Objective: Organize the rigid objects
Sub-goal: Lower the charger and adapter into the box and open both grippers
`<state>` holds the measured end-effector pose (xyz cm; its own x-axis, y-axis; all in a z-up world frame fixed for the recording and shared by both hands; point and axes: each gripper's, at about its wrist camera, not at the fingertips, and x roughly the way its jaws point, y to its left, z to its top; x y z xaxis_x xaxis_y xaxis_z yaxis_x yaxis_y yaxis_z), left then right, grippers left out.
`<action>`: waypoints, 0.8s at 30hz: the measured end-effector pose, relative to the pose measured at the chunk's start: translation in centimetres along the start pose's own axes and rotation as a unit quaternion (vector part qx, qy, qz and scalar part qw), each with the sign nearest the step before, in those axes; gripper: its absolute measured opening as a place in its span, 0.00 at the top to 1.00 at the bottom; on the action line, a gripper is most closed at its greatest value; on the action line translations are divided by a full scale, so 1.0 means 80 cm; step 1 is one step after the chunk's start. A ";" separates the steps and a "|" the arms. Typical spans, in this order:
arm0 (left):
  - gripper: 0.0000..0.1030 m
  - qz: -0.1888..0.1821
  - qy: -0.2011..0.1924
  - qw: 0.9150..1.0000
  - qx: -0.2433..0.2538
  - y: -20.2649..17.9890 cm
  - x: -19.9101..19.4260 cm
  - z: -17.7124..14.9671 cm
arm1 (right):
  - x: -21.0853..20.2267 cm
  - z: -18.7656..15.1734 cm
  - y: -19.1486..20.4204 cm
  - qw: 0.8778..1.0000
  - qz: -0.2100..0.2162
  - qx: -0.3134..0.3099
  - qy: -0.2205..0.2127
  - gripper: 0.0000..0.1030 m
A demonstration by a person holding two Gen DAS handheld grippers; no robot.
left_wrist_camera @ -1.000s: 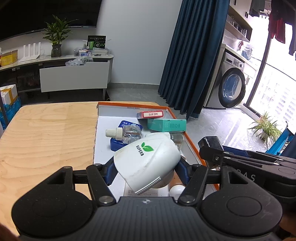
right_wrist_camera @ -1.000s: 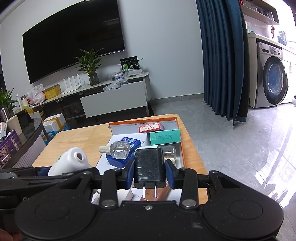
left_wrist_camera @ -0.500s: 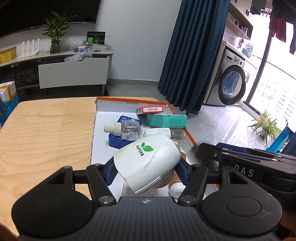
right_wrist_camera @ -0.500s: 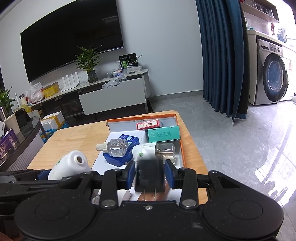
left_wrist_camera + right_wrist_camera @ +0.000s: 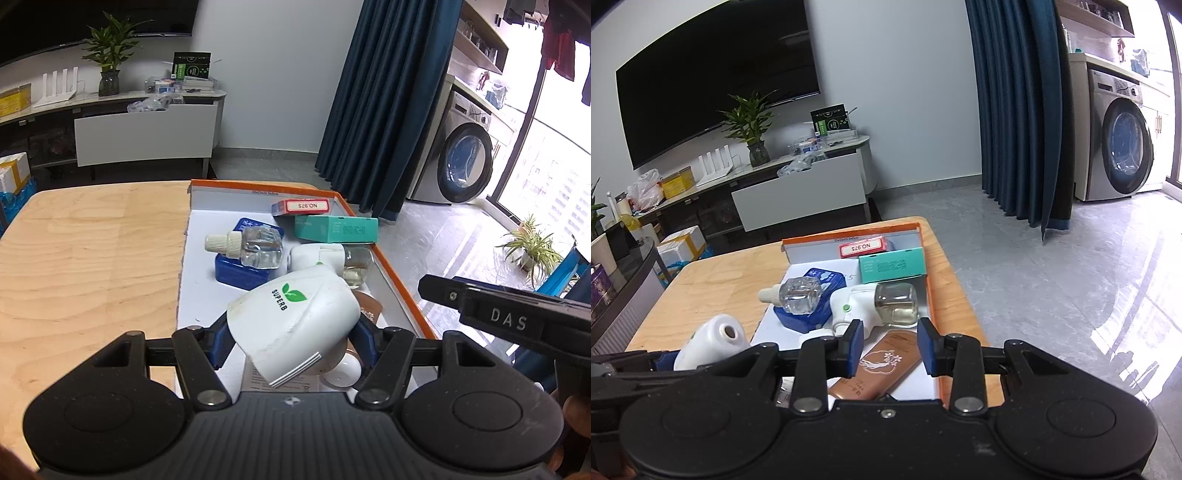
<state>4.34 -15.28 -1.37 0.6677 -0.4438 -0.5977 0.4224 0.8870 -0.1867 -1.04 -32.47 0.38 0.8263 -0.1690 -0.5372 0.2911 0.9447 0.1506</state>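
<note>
The left hand-held gripper (image 5: 291, 341) is clamped at a middling width on a white SUPERB-branded device (image 5: 295, 317). Its blue pads press the rounded body from both sides, and the device tilts up over the near end of the orange-rimmed box (image 5: 399, 280). To my eye it is held clear of the contents while a spot is chosen.

The right hand-held gripper (image 5: 891, 343) carries nothing. Its pads stand a narrow gap apart, and between them only the brown flat bottle (image 5: 886, 365) shows, lying in the box below.

Ahead of both grippers the box is crowded:
- A clear bottle (image 5: 255, 247) rests on a blue case (image 5: 236, 273).
- To the right of these is a white plug-in unit with an amber bottle (image 5: 882, 302).
- Beyond lie a teal carton (image 5: 336, 229) and a red carton (image 5: 301, 206), against the far wall.

These things probably sit here because the box is the collecting place.

The freest floor inside the box is the white strip to the left of the left gripper, along the box's left wall. Left of that wall the wooden tabletop (image 5: 92, 258) lies bare and gives plenty of room to swing. On the right the orange rim runs close to the tabletop's edge, with the drop to the floor just past it. The right gripper therefore has little margin outward, and the two tools sit near each other.
</note>
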 end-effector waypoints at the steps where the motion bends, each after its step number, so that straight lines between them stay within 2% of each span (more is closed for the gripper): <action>1: 0.37 -0.001 0.001 1.000 0.002 0.000 0.002 0.001 | -0.001 0.000 -0.001 1.000 0.000 0.001 -0.001 0.60; 6: 0.37 -0.008 0.005 1.000 0.012 -0.008 0.016 0.005 | -0.006 0.000 -0.004 1.000 -0.003 0.004 -0.004 0.57; 9: 0.36 -0.007 0.007 1.000 0.016 -0.013 0.022 0.011 | -0.011 0.002 -0.005 1.000 -0.009 0.004 -0.009 0.48; 11: 0.36 -0.006 0.012 1.000 0.018 -0.016 0.024 0.013 | -0.016 0.004 -0.007 1.000 -0.014 0.004 -0.013 0.35; 14: 0.29 0.002 0.005 1.000 0.018 -0.020 0.020 0.015 | -0.021 0.005 -0.009 1.000 -0.021 0.002 -0.016 0.28; 16: 0.20 0.015 0.000 1.000 0.022 -0.020 0.015 0.018 | -0.025 0.004 -0.011 1.000 -0.021 0.003 -0.017 0.24; 19: 0.11 0.025 0.001 1.000 0.016 -0.019 0.008 0.021 | -0.030 0.004 -0.013 1.000 -0.023 0.005 -0.019 0.22; 22: 0.02 0.050 -0.003 0.999 0.013 -0.020 -0.003 0.022 | -0.039 0.004 -0.013 0.999 -0.021 0.001 -0.024 0.19; 24: 0.00 0.063 -0.002 0.998 0.012 -0.021 -0.011 0.023 | -0.045 0.004 -0.013 0.999 -0.016 0.000 -0.027 0.18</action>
<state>4.18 -16.60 0.87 0.7193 -0.3298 -0.6115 0.3491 0.9325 -0.0924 -4.16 -32.92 2.44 0.8418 -0.2141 -0.4955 0.3178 0.9386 0.1343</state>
